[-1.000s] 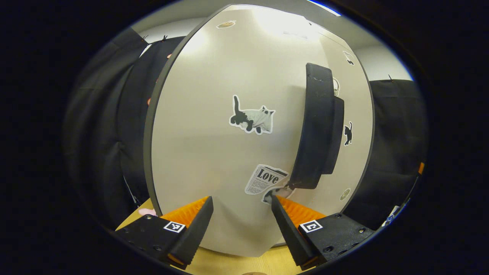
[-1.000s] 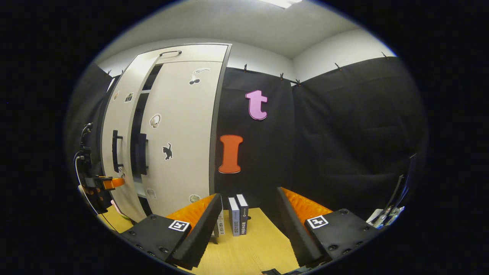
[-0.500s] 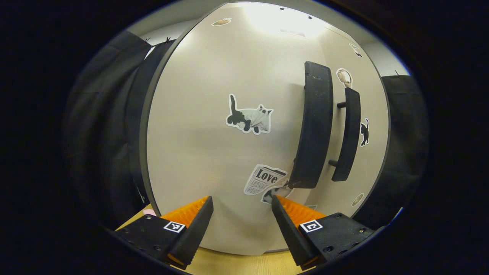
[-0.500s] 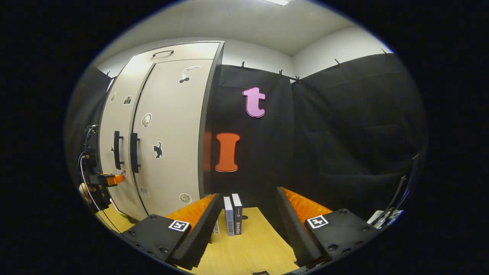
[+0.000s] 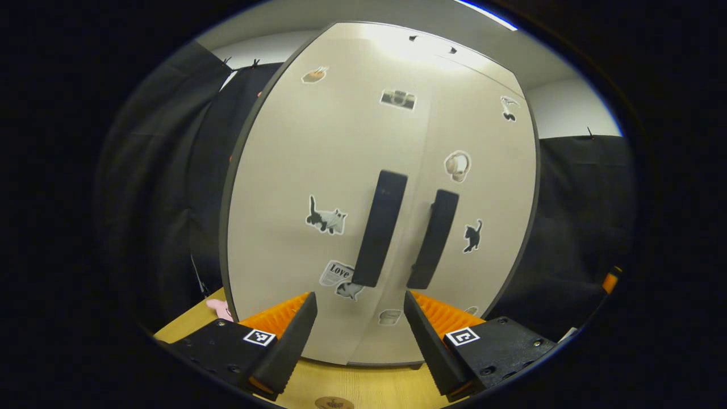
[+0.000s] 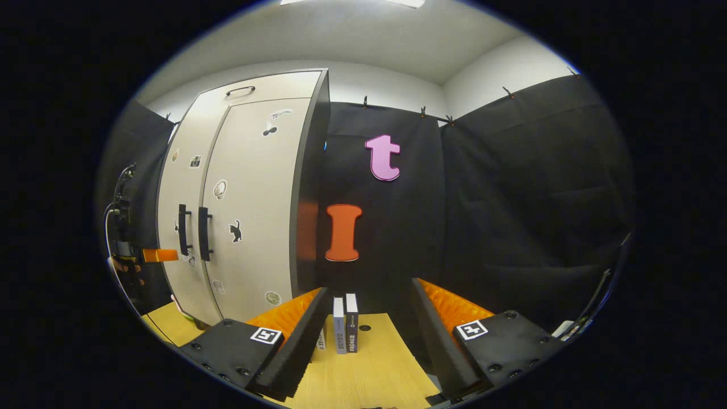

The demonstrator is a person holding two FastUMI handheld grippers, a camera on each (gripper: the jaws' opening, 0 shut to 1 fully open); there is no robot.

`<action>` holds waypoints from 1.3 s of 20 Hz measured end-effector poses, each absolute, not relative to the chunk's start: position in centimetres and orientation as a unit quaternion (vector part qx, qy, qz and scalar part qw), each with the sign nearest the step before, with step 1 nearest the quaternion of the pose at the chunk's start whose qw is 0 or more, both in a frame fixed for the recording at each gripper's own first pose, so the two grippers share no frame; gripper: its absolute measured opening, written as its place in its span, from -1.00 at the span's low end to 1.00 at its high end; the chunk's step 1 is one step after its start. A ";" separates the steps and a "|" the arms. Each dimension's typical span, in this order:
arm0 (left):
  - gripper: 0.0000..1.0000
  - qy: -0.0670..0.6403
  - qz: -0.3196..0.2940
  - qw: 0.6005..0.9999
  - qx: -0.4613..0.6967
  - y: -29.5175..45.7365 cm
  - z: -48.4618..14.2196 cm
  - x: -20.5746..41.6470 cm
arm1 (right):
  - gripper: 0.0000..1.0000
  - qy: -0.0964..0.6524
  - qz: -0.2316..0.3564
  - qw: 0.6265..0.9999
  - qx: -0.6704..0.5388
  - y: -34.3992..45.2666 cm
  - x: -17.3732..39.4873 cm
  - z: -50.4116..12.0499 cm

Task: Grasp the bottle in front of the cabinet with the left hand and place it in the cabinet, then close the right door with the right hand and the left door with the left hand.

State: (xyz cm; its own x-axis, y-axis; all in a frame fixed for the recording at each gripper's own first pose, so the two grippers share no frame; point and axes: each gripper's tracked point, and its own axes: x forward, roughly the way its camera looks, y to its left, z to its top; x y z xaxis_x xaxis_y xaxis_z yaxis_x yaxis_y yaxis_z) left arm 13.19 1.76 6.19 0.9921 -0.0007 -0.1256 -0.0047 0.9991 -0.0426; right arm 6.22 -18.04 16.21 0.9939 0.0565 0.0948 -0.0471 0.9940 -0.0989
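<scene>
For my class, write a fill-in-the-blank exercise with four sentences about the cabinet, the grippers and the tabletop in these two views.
1. Both doors of the tall beige cabinet are ____.
2. The two black bar handles stand ____ by side.
3. The orange-and-black left gripper and the matching right gripper each have their fingers ____, holding nothing.
4. In the right gripper view, a few upright ____ stand on the light wooden tabletop.

Missing words: closed; side; open; books

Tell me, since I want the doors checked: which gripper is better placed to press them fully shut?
Left gripper: open, facing the door handles. Right gripper points toward the books.
</scene>
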 end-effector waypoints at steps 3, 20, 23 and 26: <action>0.87 0.029 0.008 0.999 -0.017 0.1 11.2 9.7 | 0.77 -0.049 0.046 0.997 -0.036 -18.7 5.6 16.8; 0.89 -0.029 0.054 0.998 0.025 -2.9 17.7 1.3 | 0.91 -0.085 0.081 0.992 -0.050 -21.4 4.4 19.4; 0.89 -0.036 0.047 0.998 0.033 -3.6 17.9 1.0 | 0.91 -0.088 0.083 0.991 -0.059 -21.3 4.3 19.4; 0.89 -0.038 0.042 0.998 0.033 -4.0 18.0 1.0 | 0.92 -0.094 0.082 0.990 -0.062 -21.3 4.2 19.7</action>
